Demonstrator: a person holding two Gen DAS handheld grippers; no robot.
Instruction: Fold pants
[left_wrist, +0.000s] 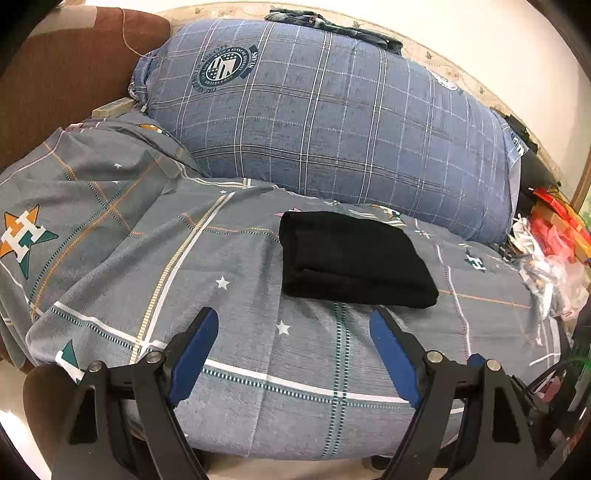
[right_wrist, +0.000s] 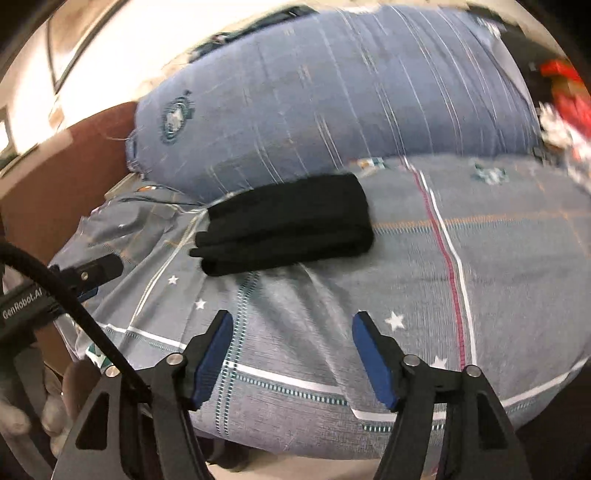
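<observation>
Here, going left to right, a brown headboard (left_wrist: 66, 62) edges the bed, then a grey star-print sheet (left_wrist: 236, 373) covers the mattress, a big blue checked pillow (left_wrist: 332, 122) lies across the back, and loose plastic bags (left_wrist: 554, 273) with red items spill at the far right. The pants (left_wrist: 351, 258) lie on the sheet just in front of the pillow, already a compact black bundle of several layers, so the folding looks done or nearly so. The left gripper (left_wrist: 293, 321) hangs above the sheet with its blue pads wide apart and nothing between them; the pants sit just ahead of it and a little to the right, apart from the fingertips. In its view the bundle's long axis runs from upper left to lower right, rounded fold to the left. The right gripper (right_wrist: 291, 325) also stands wide and empty, and from there the pants (right_wrist: 284, 236) lie ahead and slightly left, long axis running nearly across the view. Neither gripper touches the cloth; both seem about equally near, the left perhaps a shade nearer. Part of the left tool and a cable show at that view's left edge, blurred. No container holds the pants; what the bags contain is too blurred to tell.
</observation>
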